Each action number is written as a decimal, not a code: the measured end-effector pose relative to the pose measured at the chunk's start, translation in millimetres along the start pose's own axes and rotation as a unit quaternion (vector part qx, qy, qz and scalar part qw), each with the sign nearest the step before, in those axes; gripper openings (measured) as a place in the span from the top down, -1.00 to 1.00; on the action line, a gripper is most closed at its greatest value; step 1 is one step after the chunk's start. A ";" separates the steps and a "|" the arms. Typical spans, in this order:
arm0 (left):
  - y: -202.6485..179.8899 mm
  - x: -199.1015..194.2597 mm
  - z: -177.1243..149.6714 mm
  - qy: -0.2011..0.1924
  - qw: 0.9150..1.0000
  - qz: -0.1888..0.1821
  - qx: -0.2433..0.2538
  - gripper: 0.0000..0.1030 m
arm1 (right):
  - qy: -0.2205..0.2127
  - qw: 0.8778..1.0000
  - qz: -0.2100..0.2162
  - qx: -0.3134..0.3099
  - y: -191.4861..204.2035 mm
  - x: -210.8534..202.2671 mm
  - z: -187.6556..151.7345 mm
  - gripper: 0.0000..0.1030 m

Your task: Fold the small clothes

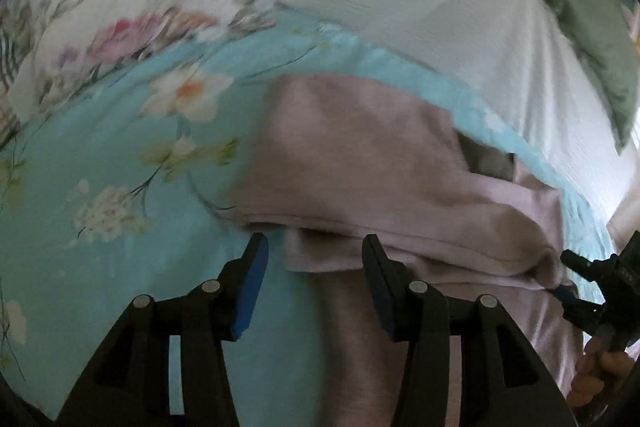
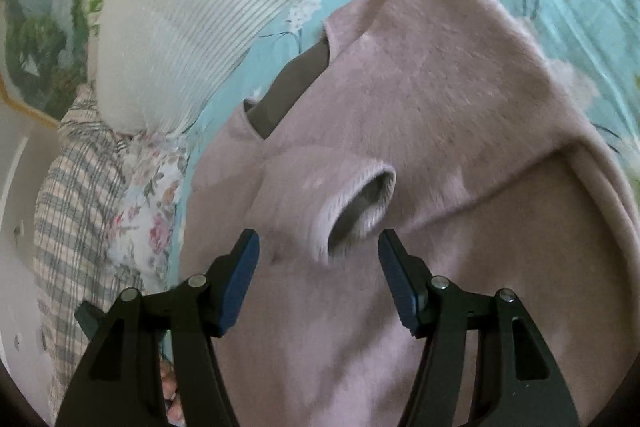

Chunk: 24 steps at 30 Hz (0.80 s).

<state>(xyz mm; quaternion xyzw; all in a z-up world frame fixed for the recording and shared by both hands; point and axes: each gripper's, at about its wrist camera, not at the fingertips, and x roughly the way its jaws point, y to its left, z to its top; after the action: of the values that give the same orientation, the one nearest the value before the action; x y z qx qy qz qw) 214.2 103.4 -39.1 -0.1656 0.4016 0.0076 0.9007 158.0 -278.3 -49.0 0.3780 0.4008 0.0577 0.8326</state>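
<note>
A small pink fuzzy sweater (image 1: 360, 155) lies on a light blue floral bedsheet (image 1: 120, 147). In the right wrist view the sweater (image 2: 440, 87) has a sleeve folded across its body, and the sleeve's cuff (image 2: 360, 211) opens toward me. My left gripper (image 1: 316, 247) is open just above the sweater's left edge, holding nothing. My right gripper (image 2: 318, 243) is open with the cuff between its fingertips, not clamped. The right gripper also shows in the left wrist view (image 1: 572, 287) at the sweater's right edge.
A white ribbed pillow (image 2: 180, 27) lies beyond the sweater's collar. A floral pillow (image 1: 120, 7) is at the back left. A checked cloth (image 2: 72, 207) and a floral cloth (image 2: 152, 207) lie at the bed's edge.
</note>
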 end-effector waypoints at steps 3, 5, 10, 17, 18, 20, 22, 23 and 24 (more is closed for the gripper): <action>5.6 14.2 4.9 0.012 1.000 0.001 0.000 0.08 | 0.009 0.999 -0.006 -0.035 15.5 16.1 11.9 0.92; 1.6 24.3 10.6 0.016 1.000 0.002 0.004 0.08 | -0.004 0.998 0.006 -0.060 30.2 11.6 21.2 0.92; -6.6 36.4 14.2 0.029 0.999 -0.001 0.023 0.11 | -0.121 0.987 0.028 -0.098 49.0 -65.5 59.3 0.93; -19.3 52.2 15.6 0.042 0.999 0.016 0.025 0.09 | -0.138 0.983 -0.071 -0.098 6.3 -90.4 78.5 0.93; -17.3 54.4 15.8 0.044 0.999 0.022 0.016 0.13 | -0.124 0.984 -0.080 -0.100 1.6 -82.3 75.0 0.93; -7.9 54.5 17.5 0.040 0.999 0.021 -0.016 0.20 | -0.100 0.985 -0.092 -0.106 -7.2 -67.4 66.9 0.93; 4.8 51.0 20.3 0.032 0.998 0.021 -0.050 0.20 | -0.083 0.986 -0.099 -0.108 -12.5 -54.7 60.9 0.94; 13.0 48.5 21.7 0.028 0.997 0.017 -0.070 0.20 | -0.081 0.986 -0.099 -0.108 -12.9 -51.4 60.4 0.94; 19.3 47.5 22.0 0.027 0.996 0.012 -0.084 0.19 | -0.081 0.986 -0.099 -0.109 -12.6 -49.7 60.2 0.93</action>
<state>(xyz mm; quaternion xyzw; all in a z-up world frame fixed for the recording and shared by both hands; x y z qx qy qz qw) 259.4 122.7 -65.5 -0.2360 0.4260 0.0474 0.8721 164.8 -342.2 -2.8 0.2467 0.3588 -0.0123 0.9002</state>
